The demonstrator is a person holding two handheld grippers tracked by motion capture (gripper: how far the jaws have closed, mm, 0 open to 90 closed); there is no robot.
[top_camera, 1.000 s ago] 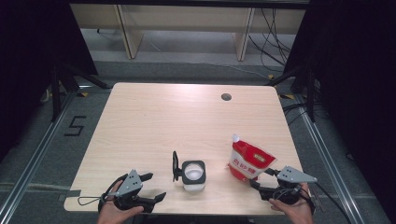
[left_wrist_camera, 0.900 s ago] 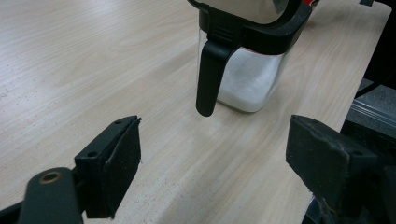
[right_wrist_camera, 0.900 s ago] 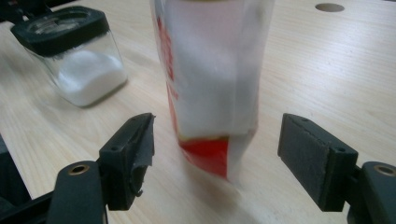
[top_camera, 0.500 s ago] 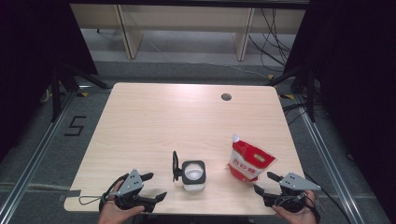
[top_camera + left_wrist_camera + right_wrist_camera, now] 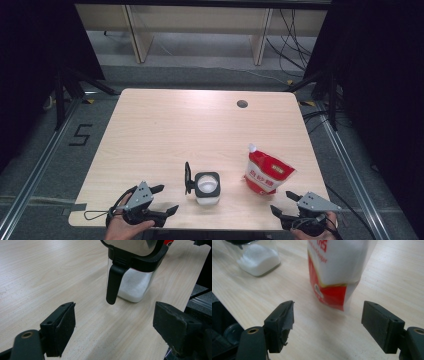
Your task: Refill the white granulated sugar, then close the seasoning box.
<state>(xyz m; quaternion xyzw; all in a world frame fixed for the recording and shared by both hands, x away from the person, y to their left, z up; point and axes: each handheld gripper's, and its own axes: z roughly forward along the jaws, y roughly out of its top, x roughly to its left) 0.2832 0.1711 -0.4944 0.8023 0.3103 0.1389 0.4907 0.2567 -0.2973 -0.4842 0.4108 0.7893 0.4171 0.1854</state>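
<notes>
While looking down from the high view: finds a pale wooden table (image 5: 175, 125) with two things near its front edge. Shows a clear jar (image 5: 207, 187) with a black square top at centre front, white powder inside, a black handle (image 5: 187, 177) on its left side. Shows a red-and-white pouch (image 5: 267, 172) to the jar's right and well apart from it, standing upright with a slight lean, spout at its top left corner. Places the left gripper (image 5: 166, 198) at the front edge, just left of the jar, jaws spread and empty, pointing across toward it. Places the right gripper (image 5: 282, 201) at the front right, just below the pouch, jaws likewise parted, nothing between them.

Along the left gripper (image 5: 115, 308) view: looks straight at the jar (image 5: 135, 285), ahead and a little right of the gap's centre, near but untouched. Has the handle (image 5: 113, 282) hanging down the facing side, long axis vertical, almost on the midline between the released pads.

Along the right gripper (image 5: 328, 307) view: faces the pouch (image 5: 332, 270) dead ahead, its red base just beyond the open jaws, long axis rising upright, flat face turned partly sideways. Catches the jar (image 5: 258, 260) off to the upper left.

Judging from this: puts the right hand nearer the pouch, the left nearer the jar. Calls for a short forward push to bring the pouch's lower body between the pads, apparently wide enough to clear it.
</notes>
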